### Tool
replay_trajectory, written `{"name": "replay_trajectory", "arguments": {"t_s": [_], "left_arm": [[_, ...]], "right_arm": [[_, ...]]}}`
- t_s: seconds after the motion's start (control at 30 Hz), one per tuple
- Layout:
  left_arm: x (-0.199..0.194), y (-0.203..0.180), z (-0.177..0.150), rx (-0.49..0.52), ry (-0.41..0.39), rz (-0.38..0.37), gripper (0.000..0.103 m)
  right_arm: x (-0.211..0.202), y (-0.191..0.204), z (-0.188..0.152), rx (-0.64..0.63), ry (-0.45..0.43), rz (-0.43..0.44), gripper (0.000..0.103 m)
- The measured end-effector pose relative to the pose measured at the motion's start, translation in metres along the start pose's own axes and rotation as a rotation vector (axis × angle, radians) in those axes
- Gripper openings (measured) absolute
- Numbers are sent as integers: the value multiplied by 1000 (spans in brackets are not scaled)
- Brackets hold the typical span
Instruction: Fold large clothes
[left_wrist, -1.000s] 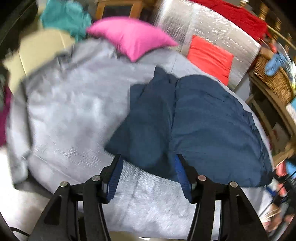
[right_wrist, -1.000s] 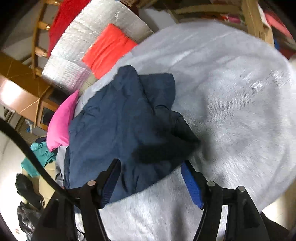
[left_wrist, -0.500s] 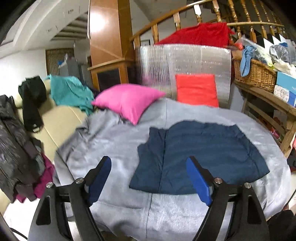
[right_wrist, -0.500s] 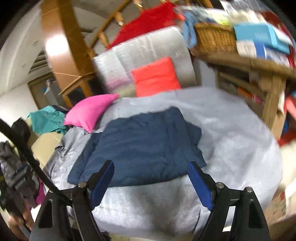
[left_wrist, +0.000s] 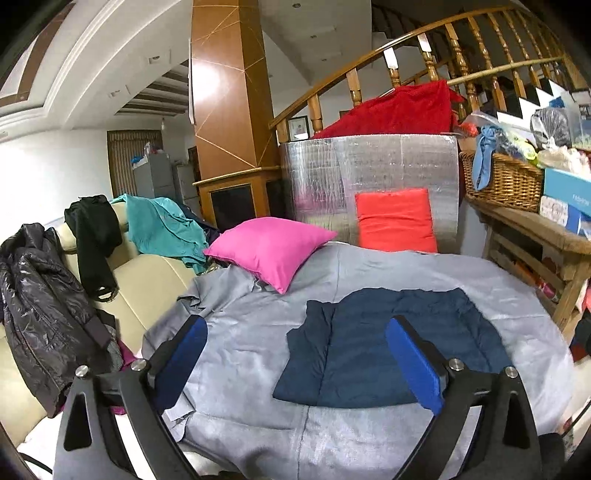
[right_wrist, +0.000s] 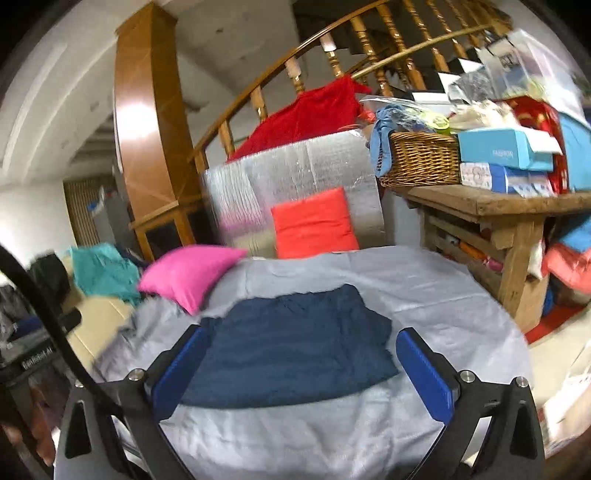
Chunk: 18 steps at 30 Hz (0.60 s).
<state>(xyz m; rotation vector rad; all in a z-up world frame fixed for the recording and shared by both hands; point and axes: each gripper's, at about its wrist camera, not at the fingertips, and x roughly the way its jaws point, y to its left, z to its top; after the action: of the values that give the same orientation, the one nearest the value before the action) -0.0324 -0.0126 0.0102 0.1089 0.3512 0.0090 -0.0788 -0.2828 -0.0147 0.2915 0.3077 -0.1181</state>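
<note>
The left gripper (left_wrist: 295, 343) and the right gripper (right_wrist: 301, 350) both hung above the near edge of the table, their jaws just spread wide with nothing between the blue pads. Beyond them the folded navy garment (left_wrist: 388, 343) lay flat on the grey cloth (left_wrist: 251, 325), with a pink cushion (left_wrist: 269, 251) behind it.

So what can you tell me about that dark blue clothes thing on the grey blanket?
The dark blue garment lies folded into a flat, roughly rectangular bundle in the middle of the grey blanket. It looks like soft, slightly rumpled cloth, with one narrower folded panel along its left side. Only the blanket touches it; both grippers are open and hold nothing. The pink cushion sits apart, behind it.
</note>
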Motion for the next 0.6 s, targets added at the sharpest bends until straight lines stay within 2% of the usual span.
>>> {"name": "replay_trajectory", "arguments": {"t_s": [0.13, 0.3, 0.6], "left_arm": [[-8, 5, 4, -24, 13, -8, 98], [-14, 6, 7, -25, 6, 29, 98], [-20, 10, 9, -25, -12, 52, 98]], "right_arm": [[-2, -2, 4, 48, 38, 31, 103], [-2, 5, 5, -11, 56, -27, 103], [8, 26, -4, -99, 100, -29, 103]]}}
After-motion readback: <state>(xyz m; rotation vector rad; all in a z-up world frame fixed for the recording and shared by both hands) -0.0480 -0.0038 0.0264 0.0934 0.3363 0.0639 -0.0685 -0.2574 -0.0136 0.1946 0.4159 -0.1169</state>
